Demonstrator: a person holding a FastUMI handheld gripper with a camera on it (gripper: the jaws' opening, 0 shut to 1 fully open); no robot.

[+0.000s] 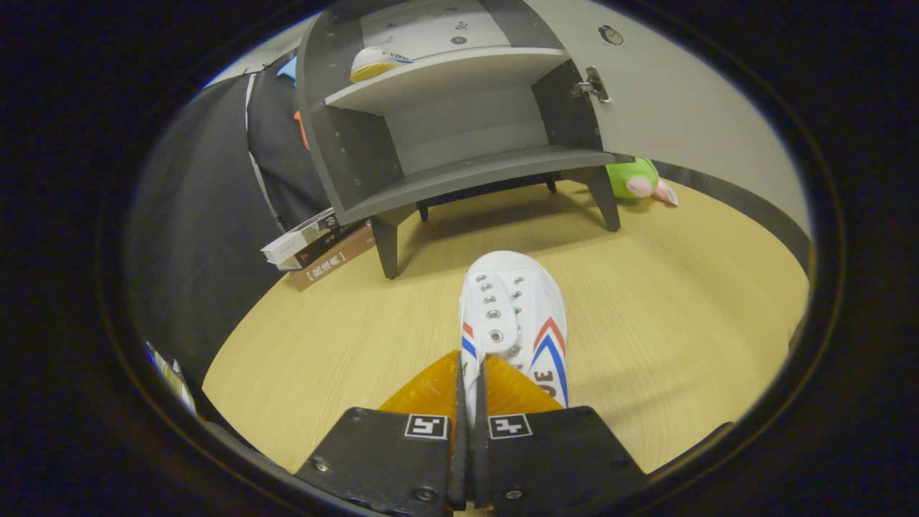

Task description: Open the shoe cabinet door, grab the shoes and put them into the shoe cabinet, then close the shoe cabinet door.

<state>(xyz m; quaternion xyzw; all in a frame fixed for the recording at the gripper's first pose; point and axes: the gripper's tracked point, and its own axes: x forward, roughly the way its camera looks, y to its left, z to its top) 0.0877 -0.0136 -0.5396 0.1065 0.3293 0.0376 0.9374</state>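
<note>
A white sneaker (517,316) with red and blue stripes juts out ahead of my gripper (472,388), toe pointing at the cabinet. Both fingers are pressed together on the thin edge of its upper near the eyelets, and the shoe seems lifted slightly over the wooden floor (682,301). Beyond it stands the grey shoe cabinet (459,179) on short legs. Its door (689,129) is swung wide to the right. A second white shoe with a yellow sole (375,63) lies on the upper shelf; the lower shelf looks bare.
A stack of books (319,248) lies on the floor by the cabinet's left front leg. A green plush toy (635,179) sits behind the right leg, under the door. Dark cloth wall hangs to the left.
</note>
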